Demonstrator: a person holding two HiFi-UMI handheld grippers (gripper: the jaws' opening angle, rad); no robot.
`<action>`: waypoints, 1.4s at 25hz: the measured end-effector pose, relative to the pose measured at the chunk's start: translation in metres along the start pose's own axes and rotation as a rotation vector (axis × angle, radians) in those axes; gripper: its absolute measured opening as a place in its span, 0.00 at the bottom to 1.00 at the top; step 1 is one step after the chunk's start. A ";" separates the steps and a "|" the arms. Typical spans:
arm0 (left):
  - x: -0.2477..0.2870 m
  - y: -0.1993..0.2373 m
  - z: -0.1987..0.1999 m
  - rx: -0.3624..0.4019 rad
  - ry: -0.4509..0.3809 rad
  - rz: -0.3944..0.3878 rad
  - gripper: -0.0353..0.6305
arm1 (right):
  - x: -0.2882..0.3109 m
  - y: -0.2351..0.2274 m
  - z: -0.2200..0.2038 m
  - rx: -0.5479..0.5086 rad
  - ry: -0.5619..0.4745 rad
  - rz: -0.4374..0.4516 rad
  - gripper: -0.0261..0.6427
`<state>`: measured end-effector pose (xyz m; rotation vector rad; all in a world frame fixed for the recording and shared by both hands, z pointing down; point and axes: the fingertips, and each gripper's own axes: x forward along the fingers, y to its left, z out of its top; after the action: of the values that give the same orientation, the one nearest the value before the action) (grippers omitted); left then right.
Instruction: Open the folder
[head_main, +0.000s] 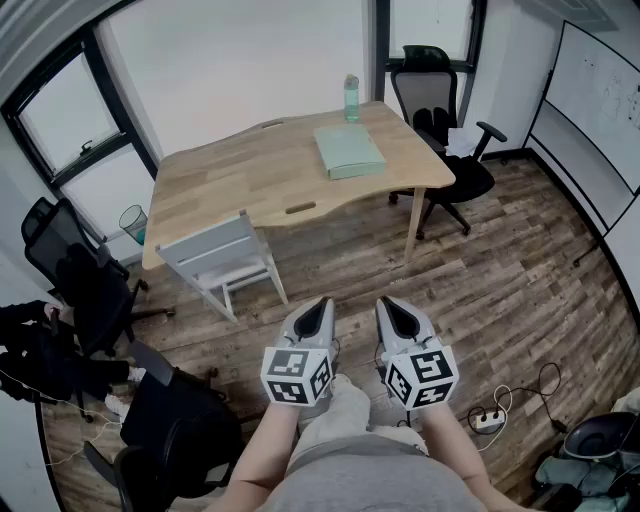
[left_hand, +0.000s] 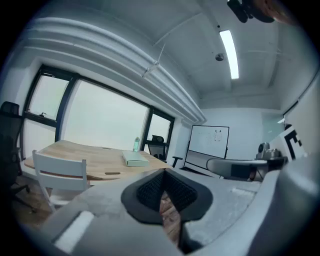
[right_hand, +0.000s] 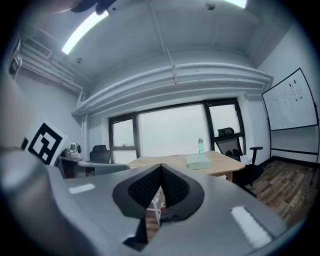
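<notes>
Left gripper (head_main: 320, 305) and right gripper (head_main: 390, 305) jaws closed, empty, far from pale-green flat folder (head_main: 349, 151) on wooden desk (head_main: 230, 180); arriving closed could shove it.

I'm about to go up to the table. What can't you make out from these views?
- Folder: too small in every view to tell its opening edge or whether it has a clasp.
- Bottle: too small in every view to read a label or see how full it is.
- Whiteboard: cut off by the head view's right edge, and its marks are too small to read in any view.
</notes>
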<state>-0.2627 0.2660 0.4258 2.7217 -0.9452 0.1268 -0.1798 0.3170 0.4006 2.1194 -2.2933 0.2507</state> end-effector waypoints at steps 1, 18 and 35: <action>-0.002 0.001 0.001 0.007 0.002 -0.002 0.06 | -0.001 0.003 0.000 0.006 -0.004 -0.002 0.03; -0.015 -0.008 0.000 0.006 -0.003 -0.023 0.06 | -0.014 0.012 0.002 0.058 -0.039 -0.005 0.04; -0.013 -0.023 -0.002 -0.006 -0.006 -0.015 0.06 | -0.027 0.010 0.002 0.058 -0.039 0.044 0.04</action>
<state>-0.2585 0.2914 0.4206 2.7249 -0.9249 0.1131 -0.1874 0.3439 0.3946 2.1204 -2.3852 0.2819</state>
